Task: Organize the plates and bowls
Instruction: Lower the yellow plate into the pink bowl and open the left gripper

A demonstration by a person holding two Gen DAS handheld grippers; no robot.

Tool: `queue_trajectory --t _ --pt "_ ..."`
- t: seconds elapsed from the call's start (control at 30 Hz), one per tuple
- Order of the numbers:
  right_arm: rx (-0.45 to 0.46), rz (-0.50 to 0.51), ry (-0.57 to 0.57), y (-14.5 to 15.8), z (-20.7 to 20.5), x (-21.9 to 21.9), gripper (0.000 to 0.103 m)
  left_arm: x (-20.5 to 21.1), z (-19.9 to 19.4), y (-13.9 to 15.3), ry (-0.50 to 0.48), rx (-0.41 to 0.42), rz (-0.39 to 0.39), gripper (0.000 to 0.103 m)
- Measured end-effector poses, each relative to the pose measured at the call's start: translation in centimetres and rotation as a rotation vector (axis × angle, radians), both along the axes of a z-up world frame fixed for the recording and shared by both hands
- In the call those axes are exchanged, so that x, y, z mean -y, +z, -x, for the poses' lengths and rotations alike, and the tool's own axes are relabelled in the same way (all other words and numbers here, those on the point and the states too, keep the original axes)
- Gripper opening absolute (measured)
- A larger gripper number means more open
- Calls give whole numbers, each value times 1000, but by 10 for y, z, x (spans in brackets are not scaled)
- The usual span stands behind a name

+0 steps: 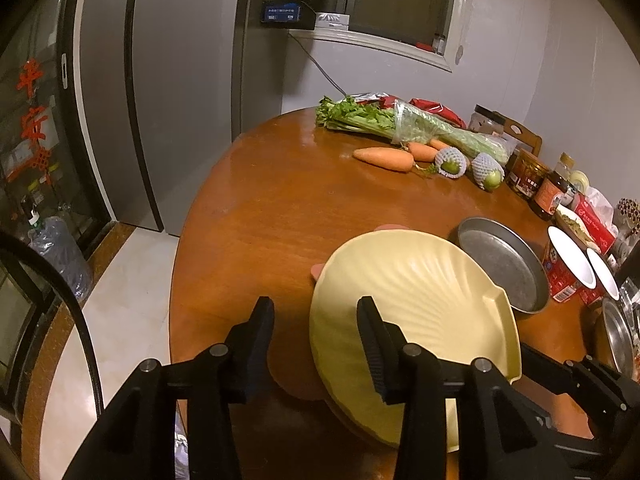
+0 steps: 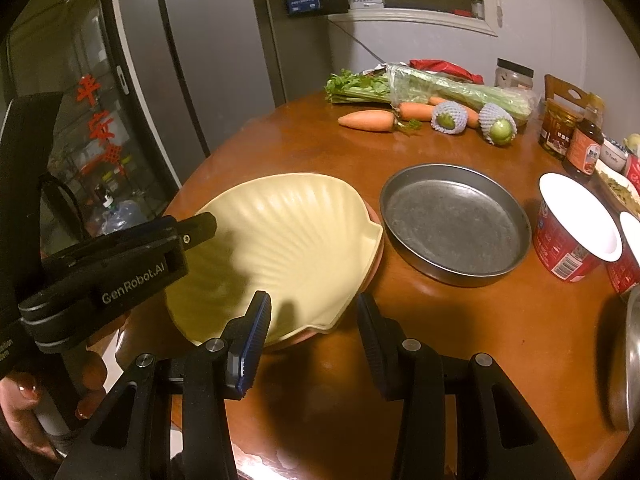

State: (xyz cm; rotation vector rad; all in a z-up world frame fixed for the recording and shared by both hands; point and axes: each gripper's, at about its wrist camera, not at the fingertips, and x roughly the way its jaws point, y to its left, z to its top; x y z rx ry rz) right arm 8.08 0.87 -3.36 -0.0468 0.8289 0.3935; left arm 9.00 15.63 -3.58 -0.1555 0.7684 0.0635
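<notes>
Your left hand-held gripper (image 1: 316, 320): jaws apart, straddling near rim of yellow shell plate (image 2: 280, 248), no squeeze visible. Plate sits atop pinkish dish on table (image 2: 460, 320), touching-close left of metal pan (image 2: 452, 220). Right hand-held gripper (image 2: 314, 316): jaws apart, nothing held.

A pink dish (image 1: 318, 271) lies almost wholly hidden under the yellow shell-shaped plate (image 1: 416, 304); only slivers of its rim show, so its shape cannot be told. The right gripper (image 1: 568, 376) is cut off at the left wrist view's right edge, its fingertips behind the plate's rim. A steel bowl (image 2: 630, 364) is cropped by the right edge of the right wrist view. The person's hand (image 2: 24, 404) is cut by the left edge there. Labels on the sauce jars (image 2: 558, 128) are too small to read.
</notes>
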Motion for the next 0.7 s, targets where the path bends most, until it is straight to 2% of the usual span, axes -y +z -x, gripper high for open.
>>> queue_trajectory --t 0.53,0.7 --pt "0 -37 -6 7 3 7 46 3 5 6 8 4 -16 45" --pt "3 -49 -10 9 5 11 46 7 8 9 -3 9 -23 49"
